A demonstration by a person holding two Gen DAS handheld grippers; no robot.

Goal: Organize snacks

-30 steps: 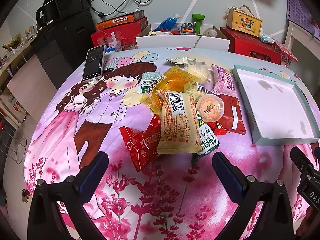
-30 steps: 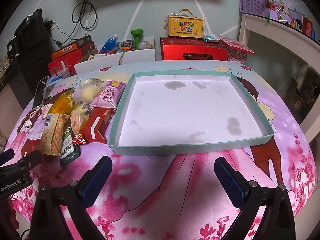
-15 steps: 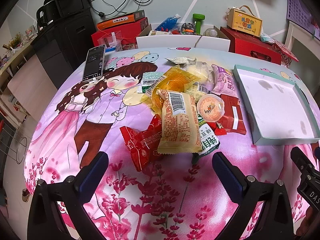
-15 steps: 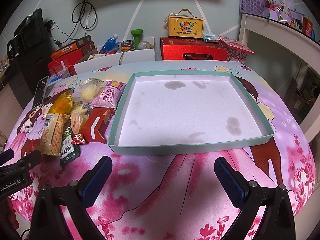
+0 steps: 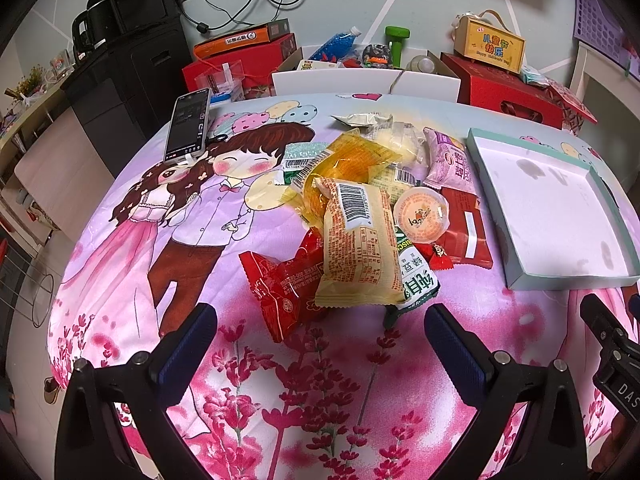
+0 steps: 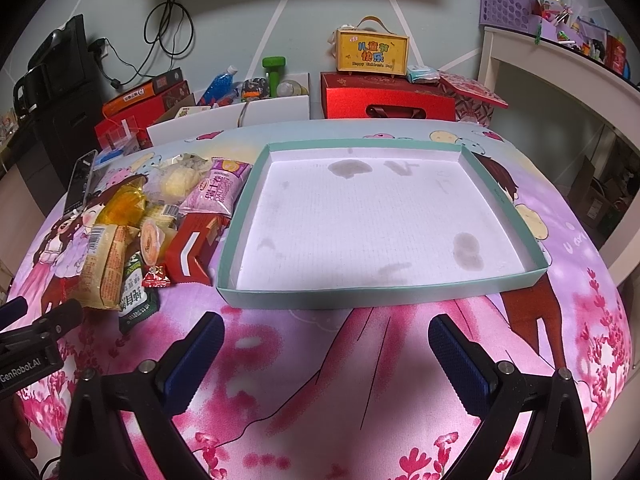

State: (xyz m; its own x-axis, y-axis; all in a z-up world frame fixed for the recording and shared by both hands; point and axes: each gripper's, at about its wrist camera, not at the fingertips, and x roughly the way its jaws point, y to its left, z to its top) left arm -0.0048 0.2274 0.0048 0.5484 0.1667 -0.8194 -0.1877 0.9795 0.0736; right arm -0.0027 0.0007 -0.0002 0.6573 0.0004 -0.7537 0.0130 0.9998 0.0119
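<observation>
A heap of snack packets lies on the cartoon-print cloth: a pale yellow biscuit packet [image 5: 358, 248] on top, a red crinkled bag [image 5: 280, 284], an orange jelly cup [image 5: 420, 214], a red box [image 5: 466, 232], a purple packet [image 5: 448, 160]. To its right stands an empty shallow box [image 6: 376, 294] with a teal rim and white floor. My left gripper [image 5: 320, 340] hovers open just short of the heap. Facing the box's front wall, my right gripper [image 6: 326, 346] is open with nothing in it. The heap [image 6: 132, 248] sits left of the box.
A phone [image 5: 188, 124] leans on a stand at the cloth's far left. Behind the table are red gift boxes [image 6: 386, 96], a yellow case [image 6: 372, 50], white cartons and clutter. A white shelf [image 6: 560, 64] stands at the right. A black cabinet [image 5: 132, 52] is at the far left.
</observation>
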